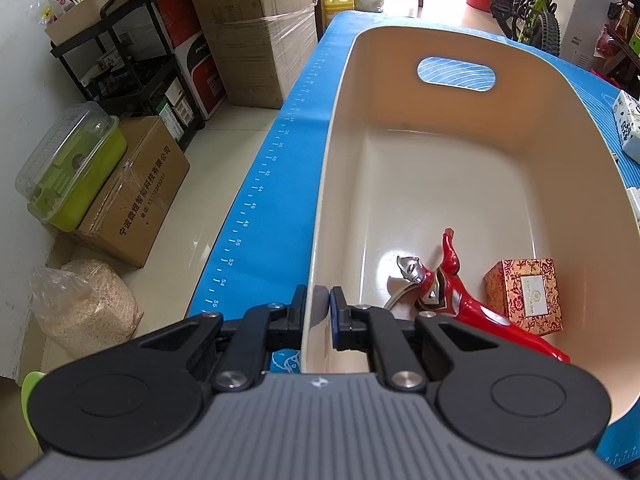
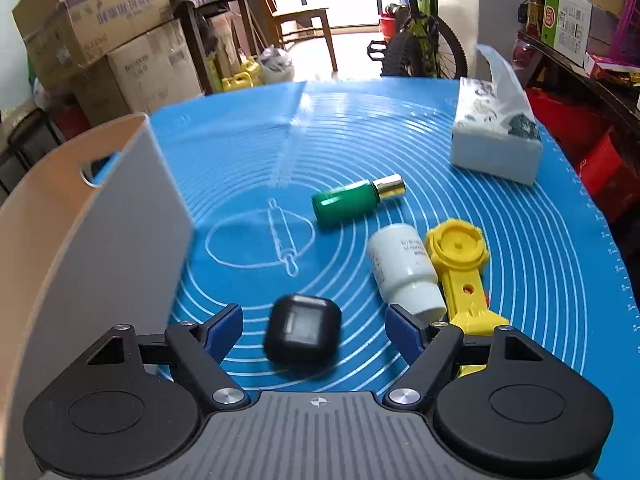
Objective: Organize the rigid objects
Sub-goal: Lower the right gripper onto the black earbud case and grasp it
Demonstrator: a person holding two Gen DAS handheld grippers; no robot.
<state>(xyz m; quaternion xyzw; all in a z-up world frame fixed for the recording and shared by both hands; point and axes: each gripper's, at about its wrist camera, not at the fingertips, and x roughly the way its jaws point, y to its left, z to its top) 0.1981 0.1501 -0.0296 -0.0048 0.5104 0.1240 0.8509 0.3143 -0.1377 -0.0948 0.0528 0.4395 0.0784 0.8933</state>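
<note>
My left gripper (image 1: 319, 300) is shut on the near left rim of a beige plastic bin (image 1: 344, 92) on the blue mat. Inside the bin lie a red and silver toy figure (image 1: 448, 296) and a red patterned box (image 1: 526, 294). My right gripper (image 2: 314, 326) is open, its fingers on either side of a black rounded case (image 2: 303, 335) lying on the mat. Beyond it lie a white bottle (image 2: 402, 270), a yellow plastic tool (image 2: 460, 258) and a green bottle with a gold cap (image 2: 352, 202). The bin's outer wall (image 2: 120, 232) stands at the left.
A tissue box (image 2: 496, 136) sits at the mat's far right and shows in the left wrist view (image 1: 628, 128). The blue mat (image 2: 360, 120) ends at the table edge on the left (image 1: 256, 200). Cardboard boxes, shelves and a bicycle stand around the table.
</note>
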